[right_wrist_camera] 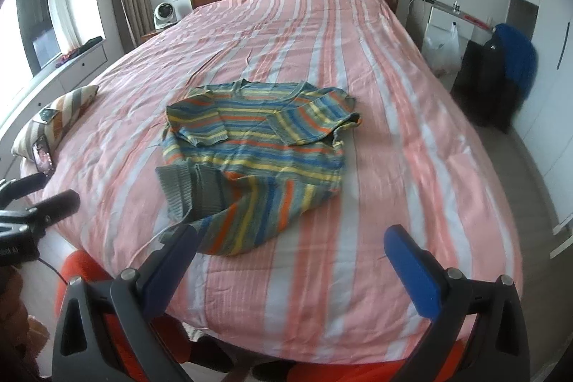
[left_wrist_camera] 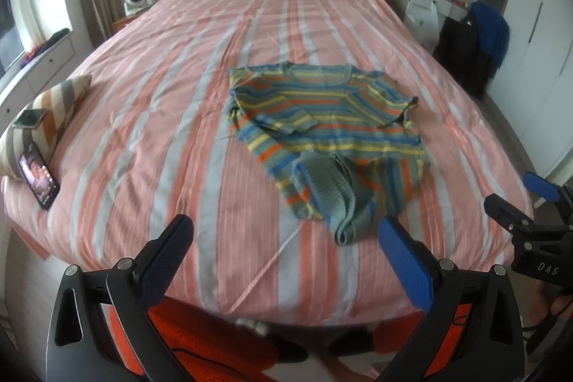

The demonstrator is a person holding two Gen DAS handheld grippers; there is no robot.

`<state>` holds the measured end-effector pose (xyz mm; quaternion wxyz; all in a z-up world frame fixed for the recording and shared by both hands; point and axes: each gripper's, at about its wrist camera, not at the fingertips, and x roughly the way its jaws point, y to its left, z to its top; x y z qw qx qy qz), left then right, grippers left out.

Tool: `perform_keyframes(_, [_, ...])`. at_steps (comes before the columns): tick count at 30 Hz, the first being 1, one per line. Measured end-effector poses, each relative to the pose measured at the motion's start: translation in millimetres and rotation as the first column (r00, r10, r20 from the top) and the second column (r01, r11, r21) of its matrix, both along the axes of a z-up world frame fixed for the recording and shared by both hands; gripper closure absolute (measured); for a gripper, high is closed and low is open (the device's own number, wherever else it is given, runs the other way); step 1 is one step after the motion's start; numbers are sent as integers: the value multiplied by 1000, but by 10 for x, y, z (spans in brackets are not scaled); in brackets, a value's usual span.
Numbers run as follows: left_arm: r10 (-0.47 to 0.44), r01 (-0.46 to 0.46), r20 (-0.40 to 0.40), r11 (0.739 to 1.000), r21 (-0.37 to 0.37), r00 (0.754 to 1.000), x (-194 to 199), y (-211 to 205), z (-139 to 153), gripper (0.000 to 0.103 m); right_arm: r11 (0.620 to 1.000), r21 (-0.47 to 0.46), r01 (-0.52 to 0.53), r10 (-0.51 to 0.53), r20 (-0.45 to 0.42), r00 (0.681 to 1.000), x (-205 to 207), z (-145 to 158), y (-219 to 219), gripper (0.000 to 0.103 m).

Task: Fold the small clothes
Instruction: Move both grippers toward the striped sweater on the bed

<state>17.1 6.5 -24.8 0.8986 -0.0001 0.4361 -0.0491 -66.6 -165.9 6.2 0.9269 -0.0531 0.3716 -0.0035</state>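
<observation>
Left gripper (left_wrist_camera: pixel 286 238) and right gripper (right_wrist_camera: pixel 292 238), both spread wide and empty, held above the near edge of the bed (right_wrist_camera: pixel 412 131). Striped sweater (right_wrist_camera: pixel 254 153) lies flat mid-bed, sleeves folded inward, hem bunched toward the grippers; the right gripper's left finger (right_wrist_camera: pixel 172 256) overlaps the hem in view, contact uncertain. At the bed's left edge: pillow (left_wrist_camera: pixel 53 110), two phones (left_wrist_camera: pixel 38 179).

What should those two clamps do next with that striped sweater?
Probably reach forward and pinch the crumpled hem, then pull it flat. Both sleeves already lie across the sweater, and the left gripper and right gripper hang open, short of it.
</observation>
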Motion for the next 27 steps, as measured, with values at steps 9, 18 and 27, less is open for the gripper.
perform_keyframes(9, [-20,20,4,999,30,1000,-37,-101,2,0,999,-33,38,-39,-14,999,0,-6,-83,0])
perform_keyframes(18, [-27,28,-4,999,41,1000,-64,-152,-27,0,997,-48,65,-67,-45,997,-20,-76,-147,0])
perform_keyframes(27, [-28,28,-9,999,46,1000,-73,-152,-63,0,995,-76,64,-69,-57,996,-24,-98,-128,0])
